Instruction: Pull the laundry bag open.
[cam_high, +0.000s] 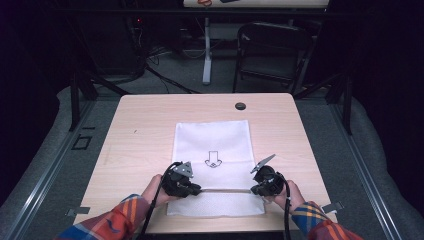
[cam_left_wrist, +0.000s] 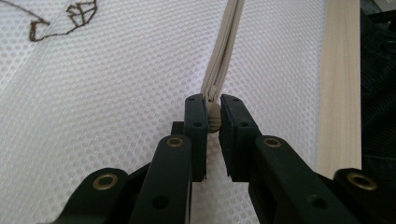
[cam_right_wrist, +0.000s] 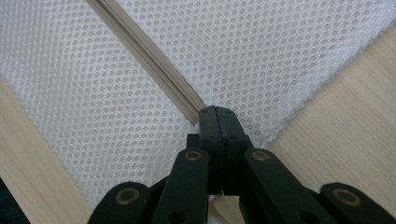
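High view: my left tongs pinch the zip pull, right tongs clamp the mesh bag's edge; the zip looks closed, opening still ahead.

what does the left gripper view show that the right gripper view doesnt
Left gripper view alone: a dark drawn outline on the bag, and the left gripper pinching a small ribbed zipper pull.
Right gripper view alone: the right gripper clamped on the zipper's end at the bag's edge, with table on both sides.
Both: white mesh bag, beige zipper, black jaws.
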